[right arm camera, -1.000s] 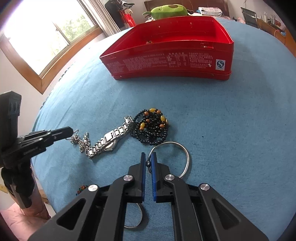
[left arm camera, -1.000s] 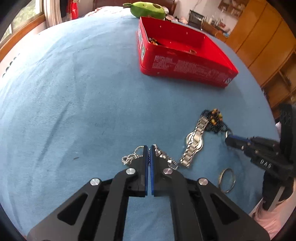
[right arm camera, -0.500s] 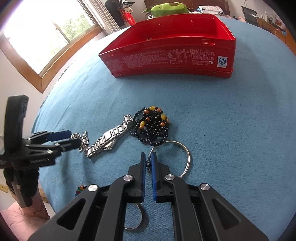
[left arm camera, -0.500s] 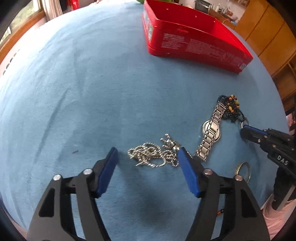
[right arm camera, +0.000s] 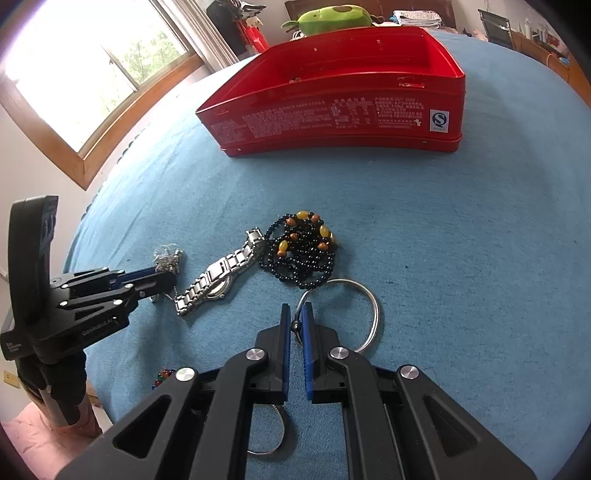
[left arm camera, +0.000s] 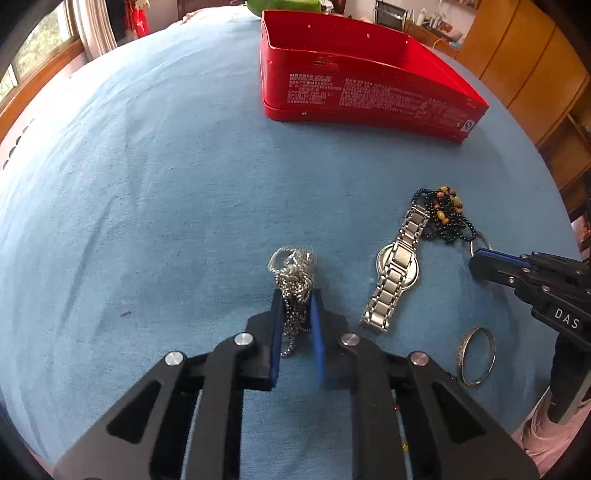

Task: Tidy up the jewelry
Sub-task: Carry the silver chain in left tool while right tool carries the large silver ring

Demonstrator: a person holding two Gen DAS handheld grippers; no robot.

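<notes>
A bunched silver chain point(left arm camera: 293, 266) lies on the blue cloth. My left gripper point(left arm camera: 295, 299) is closing on it, the blue pads pinching its near end; the right wrist view shows that gripper point(right arm camera: 162, 275) at the chain point(right arm camera: 168, 256). My right gripper point(right arm camera: 295, 314) is shut on the rim of a thin silver bangle point(right arm camera: 369, 302) that rests on the cloth. Between the two grippers lie a steel watch point(left arm camera: 397, 266) and a black bead necklace point(left arm camera: 443, 218) with amber beads. The open red tin point(left arm camera: 369, 92) stands further back.
A patterned bangle point(left arm camera: 476, 354) lies near the front edge, partly under my right gripper. A few coloured beads point(right arm camera: 162, 376) sit by the cloth's edge. A green plush toy point(right arm camera: 332, 16) lies behind the tin. A window is at the left, wooden cabinets at the right.
The left gripper opened wide over the spread chain, then closed again and bunched the chain between its pads. The right gripper stayed shut on the bangle.
</notes>
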